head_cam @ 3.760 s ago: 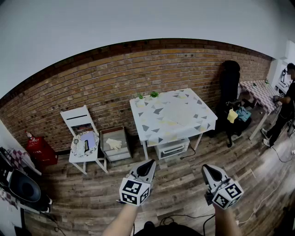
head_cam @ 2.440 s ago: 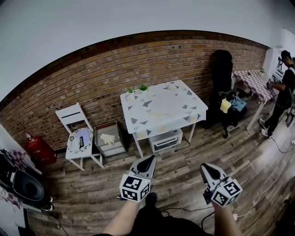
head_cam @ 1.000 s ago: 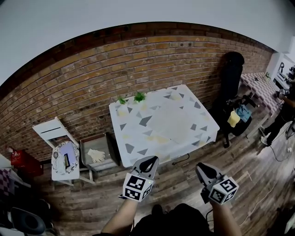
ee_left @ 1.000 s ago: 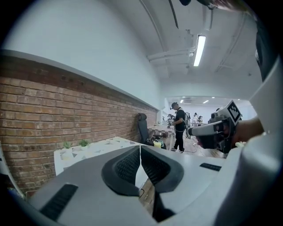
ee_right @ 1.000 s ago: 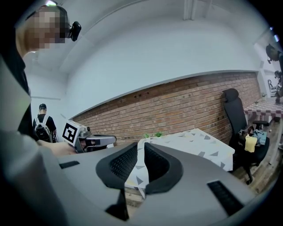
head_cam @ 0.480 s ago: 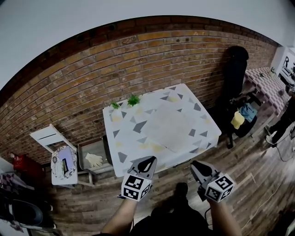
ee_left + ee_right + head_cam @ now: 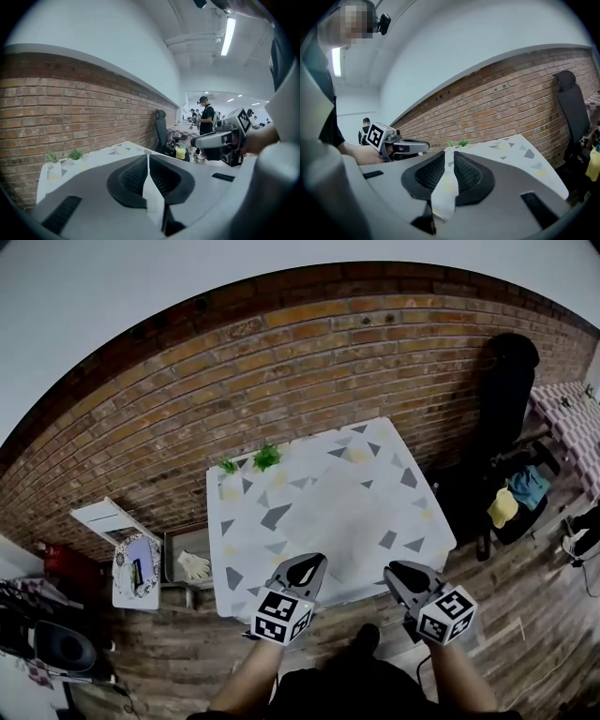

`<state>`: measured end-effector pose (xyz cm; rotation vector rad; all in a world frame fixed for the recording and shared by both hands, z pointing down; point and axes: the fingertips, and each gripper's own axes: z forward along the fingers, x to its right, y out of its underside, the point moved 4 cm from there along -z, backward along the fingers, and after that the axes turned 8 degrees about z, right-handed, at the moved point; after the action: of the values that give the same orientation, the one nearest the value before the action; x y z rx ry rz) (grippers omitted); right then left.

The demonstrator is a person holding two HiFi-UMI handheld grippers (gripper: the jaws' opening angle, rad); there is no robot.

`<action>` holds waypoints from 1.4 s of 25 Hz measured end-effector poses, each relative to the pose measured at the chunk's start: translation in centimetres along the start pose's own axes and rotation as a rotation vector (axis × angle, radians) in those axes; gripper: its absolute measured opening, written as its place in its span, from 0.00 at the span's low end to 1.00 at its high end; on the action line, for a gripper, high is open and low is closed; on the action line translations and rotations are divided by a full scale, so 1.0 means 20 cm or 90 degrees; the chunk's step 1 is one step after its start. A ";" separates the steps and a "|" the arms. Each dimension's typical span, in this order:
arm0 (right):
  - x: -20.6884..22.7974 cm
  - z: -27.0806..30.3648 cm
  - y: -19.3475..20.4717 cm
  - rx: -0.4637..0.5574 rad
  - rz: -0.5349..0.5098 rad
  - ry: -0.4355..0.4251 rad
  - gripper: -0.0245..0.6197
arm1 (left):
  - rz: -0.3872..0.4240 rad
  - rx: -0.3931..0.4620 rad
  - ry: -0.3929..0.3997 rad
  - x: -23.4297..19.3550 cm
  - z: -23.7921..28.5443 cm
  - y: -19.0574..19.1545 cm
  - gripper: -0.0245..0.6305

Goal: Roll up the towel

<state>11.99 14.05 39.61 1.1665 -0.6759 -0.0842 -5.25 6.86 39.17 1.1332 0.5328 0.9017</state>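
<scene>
A pale towel lies flat in the middle of the table, which wears a white cloth with grey and yellow triangles. Both grippers hover over the table's near edge, pointing at the towel. The left gripper is shut with nothing in it; in the left gripper view its jaws meet. To its right the right gripper stands open by a narrow gap, empty; the cloth shows through that gap in the right gripper view. Each gripper shows in the other's view: the right gripper, the left gripper.
Two small plants stand at the table's far left corner by the brick wall. Left of the table are a white chair, a patterned stool and a box with a glove. A black office chair stands at right.
The table has come much closer and now lies just ahead of the person. Both grippers have moved forward from above the floor to over the table's near edge.
</scene>
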 end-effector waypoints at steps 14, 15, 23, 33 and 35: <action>0.06 0.26 0.04 -0.096 -0.030 -0.071 0.20 | -0.056 -0.036 -0.040 -0.09 0.07 0.17 0.07; 0.05 0.28 0.05 -0.103 -0.034 -0.069 0.20 | -0.059 -0.035 -0.038 -0.10 0.06 0.18 0.07; -0.05 0.42 0.17 -0.150 -0.045 -0.021 0.27 | -0.051 -0.042 0.007 -0.19 0.00 0.33 0.07; -0.04 0.51 0.46 -0.241 -0.071 0.013 0.32 | -0.029 -0.092 0.107 -0.11 0.09 0.60 0.08; -0.02 0.54 0.52 -0.261 -0.078 0.016 0.33 | -0.029 -0.106 0.120 -0.08 0.13 0.64 0.12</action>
<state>3.20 9.68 50.78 0.8113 -0.5330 -0.2970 -8.57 5.93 51.94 0.8867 0.6230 1.0001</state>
